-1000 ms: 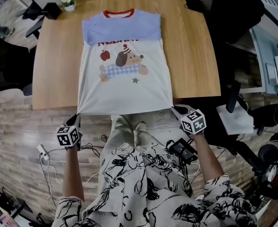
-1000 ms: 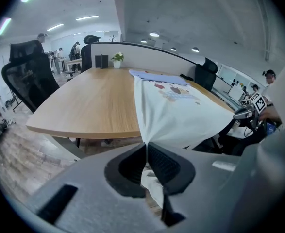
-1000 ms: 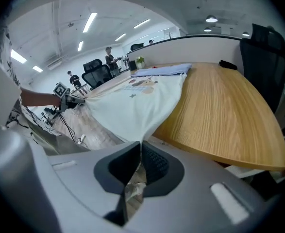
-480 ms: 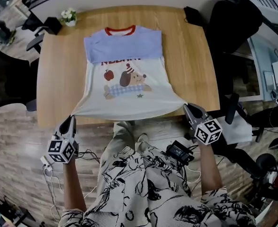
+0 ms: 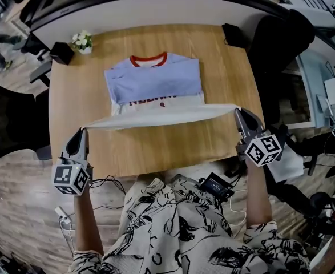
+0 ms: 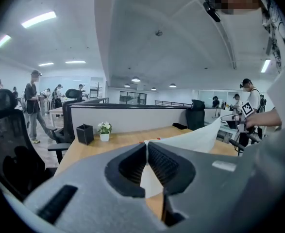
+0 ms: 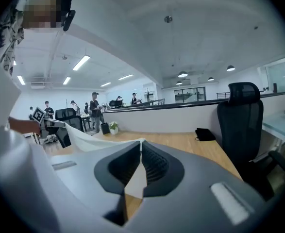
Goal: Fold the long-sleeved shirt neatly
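Observation:
The shirt (image 5: 156, 84) lies on the wooden table (image 5: 224, 67), blue shoulders and red collar at the far side. Its white lower half is lifted off the table and stretched as a taut band (image 5: 161, 116) across the front. My left gripper (image 5: 80, 135) is shut on the hem's left corner (image 6: 149, 178), and white cloth runs from its jaws toward the right. My right gripper (image 5: 238, 114) is shut on the hem's right corner (image 7: 135, 186). Most of the dog print is hidden under the raised cloth.
A small flower pot (image 5: 82, 40) and a black box (image 5: 61, 52) stand at the table's far left corner. A black pouch (image 5: 231, 35) lies at the far right. Black office chairs (image 5: 275, 44) stand to the right and left. Cables and a black device (image 5: 216, 184) lie on the floor by the person's legs.
Both grippers rose and moved forward over the table's front edge, carrying the hem up. The flat lower half of the shirt is now lifted and drawn toward the collar, covering the print.

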The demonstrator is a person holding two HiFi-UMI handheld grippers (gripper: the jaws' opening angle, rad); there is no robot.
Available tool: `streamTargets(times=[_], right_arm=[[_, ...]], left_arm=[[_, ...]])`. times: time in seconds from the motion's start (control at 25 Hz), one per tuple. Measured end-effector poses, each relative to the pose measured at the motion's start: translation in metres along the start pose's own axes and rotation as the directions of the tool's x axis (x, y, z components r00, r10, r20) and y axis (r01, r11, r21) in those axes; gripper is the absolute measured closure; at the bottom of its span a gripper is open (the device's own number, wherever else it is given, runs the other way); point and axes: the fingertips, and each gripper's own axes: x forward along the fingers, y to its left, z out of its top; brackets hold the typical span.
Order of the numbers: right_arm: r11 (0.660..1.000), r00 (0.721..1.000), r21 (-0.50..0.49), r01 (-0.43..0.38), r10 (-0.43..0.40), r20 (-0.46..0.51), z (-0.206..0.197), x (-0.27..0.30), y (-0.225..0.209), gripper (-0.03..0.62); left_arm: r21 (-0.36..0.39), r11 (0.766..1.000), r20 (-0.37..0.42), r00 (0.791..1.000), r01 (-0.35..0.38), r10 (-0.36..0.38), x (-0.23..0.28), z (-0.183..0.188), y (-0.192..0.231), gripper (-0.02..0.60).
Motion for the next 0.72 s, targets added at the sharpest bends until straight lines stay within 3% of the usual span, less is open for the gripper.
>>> streamTargets(times=[0.12, 0.36, 0.72], right_arm=[[0.999, 0.999, -0.021, 0.045, -0.045, -0.007, 0.017, 0.028, -0.006, 0.574], [0.995, 0.994, -0.050, 0.086, -0.090, -0.062, 0.030, 0.083, -0.030, 0.574], [0.997, 0.992, -0.010, 0.079, -0.079, -0.098, 0.013, 0.171, -0.078, 0.574]], left_arm=[[0.059, 0.998, 0.001, 0.999, 0.032, -0.032, 0.026, 0.020, 0.015, 0.565], [0.087, 0.995, -0.016, 0.999, 0.038, -0.037, 0.080, 0.036, 0.044, 0.565], [0.048, 0.997, -0.083, 0.995, -0.055, 0.059, 0.171, 0.015, 0.085, 0.565]])
